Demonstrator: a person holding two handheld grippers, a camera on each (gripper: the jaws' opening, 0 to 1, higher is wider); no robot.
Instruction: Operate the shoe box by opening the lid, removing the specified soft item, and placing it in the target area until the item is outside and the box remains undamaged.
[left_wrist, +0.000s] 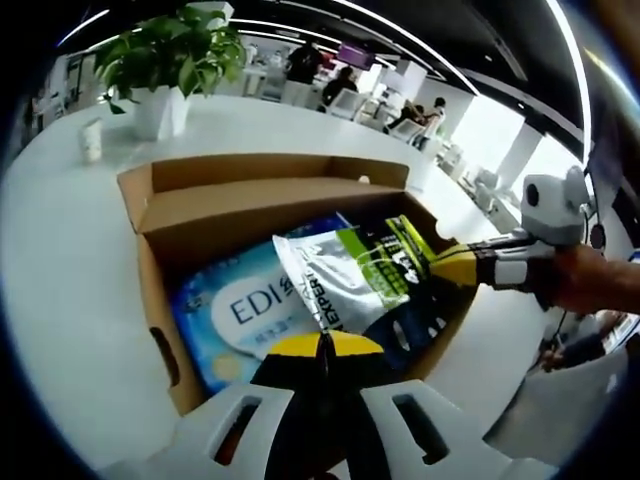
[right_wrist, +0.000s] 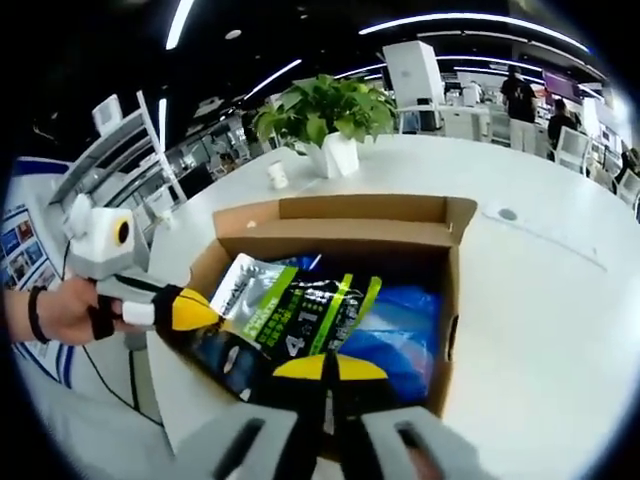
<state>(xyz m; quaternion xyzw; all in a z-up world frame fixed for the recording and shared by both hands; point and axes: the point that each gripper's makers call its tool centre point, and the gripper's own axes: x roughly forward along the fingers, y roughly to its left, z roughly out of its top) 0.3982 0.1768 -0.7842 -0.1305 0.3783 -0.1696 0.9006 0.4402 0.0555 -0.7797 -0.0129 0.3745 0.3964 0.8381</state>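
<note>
Box (left_wrist: 160, 290), one, stands open on the table (left_wrist: 70, 270), holding one blue pack (left_wrist: 235, 310) and one green pouch (left_wrist: 340, 275). Left gripper (left_wrist: 322, 345) and right gripper (right_wrist: 329, 368) each reach in from opposite sides, tips pressed together, pinching the pouch's edges.

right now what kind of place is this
Probably an open-plan office or showroom lounge. A long white counter carries a potted plant and a cup; people sit at desks behind, under strip ceiling lights. The cardboard box stands open on it.
</note>
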